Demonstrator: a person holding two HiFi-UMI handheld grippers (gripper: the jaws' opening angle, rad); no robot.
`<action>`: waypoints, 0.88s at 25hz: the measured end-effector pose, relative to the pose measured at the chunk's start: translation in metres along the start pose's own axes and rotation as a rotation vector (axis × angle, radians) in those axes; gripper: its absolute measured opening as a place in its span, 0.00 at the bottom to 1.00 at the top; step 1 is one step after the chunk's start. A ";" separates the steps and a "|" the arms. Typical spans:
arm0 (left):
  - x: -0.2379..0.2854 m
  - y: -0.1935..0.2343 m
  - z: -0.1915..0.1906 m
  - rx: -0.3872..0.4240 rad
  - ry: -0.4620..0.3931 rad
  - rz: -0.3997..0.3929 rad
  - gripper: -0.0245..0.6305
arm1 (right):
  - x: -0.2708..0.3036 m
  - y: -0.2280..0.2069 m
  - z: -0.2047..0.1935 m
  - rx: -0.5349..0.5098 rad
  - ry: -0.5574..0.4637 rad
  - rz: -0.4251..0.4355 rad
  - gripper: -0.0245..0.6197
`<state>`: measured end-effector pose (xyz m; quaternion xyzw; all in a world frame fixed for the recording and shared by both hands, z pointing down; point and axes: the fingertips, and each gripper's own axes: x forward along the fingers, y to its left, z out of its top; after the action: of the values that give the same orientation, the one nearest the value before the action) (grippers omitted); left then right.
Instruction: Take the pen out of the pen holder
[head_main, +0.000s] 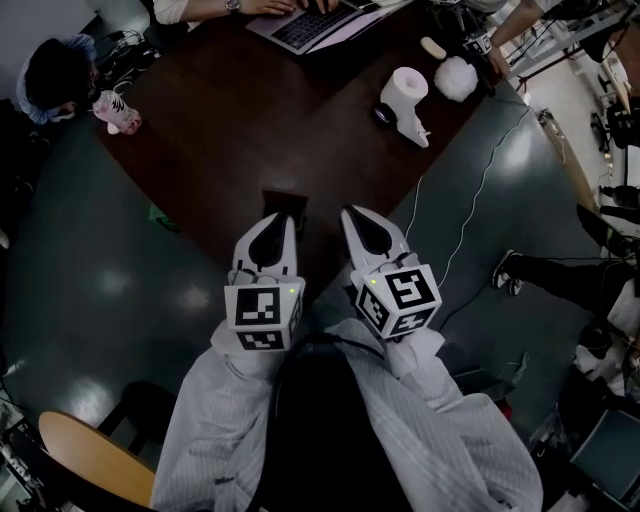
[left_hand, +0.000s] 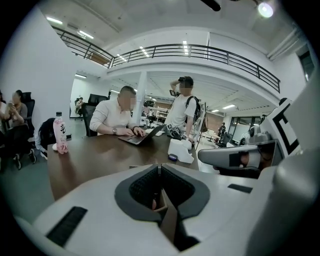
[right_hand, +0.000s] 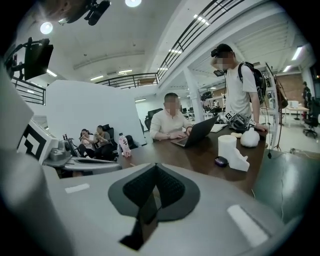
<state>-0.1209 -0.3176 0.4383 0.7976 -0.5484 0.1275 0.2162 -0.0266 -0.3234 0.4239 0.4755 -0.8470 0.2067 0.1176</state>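
Both the left gripper (head_main: 272, 222) and right gripper (head_main: 355, 218) are closed and empty, well short of the white holder (head_main: 405, 92) across the bench (head_main: 250, 130), pen unseen; reaching unopened could topple it.

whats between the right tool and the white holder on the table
Bare dark tabletop, then a small dark thing at the white holder's foot; the head view shows it.

pen holder (head_main: 408, 88) | white cylinder, upright | on dark table (head_main: 250, 110), right side

Dark wooden table (head_main: 260, 130) (glossy, smooth)
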 end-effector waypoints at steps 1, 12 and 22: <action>0.003 -0.002 -0.005 0.006 0.012 -0.003 0.05 | -0.001 -0.001 -0.003 0.004 0.005 -0.003 0.04; 0.038 0.001 -0.040 0.002 0.128 0.030 0.26 | -0.001 -0.006 -0.025 0.034 0.048 0.017 0.04; 0.055 0.002 -0.057 0.033 0.175 0.076 0.26 | 0.009 -0.020 -0.026 0.027 0.078 0.032 0.04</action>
<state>-0.1007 -0.3356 0.5124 0.7655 -0.5552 0.2138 0.2453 -0.0140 -0.3275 0.4553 0.4551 -0.8463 0.2383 0.1407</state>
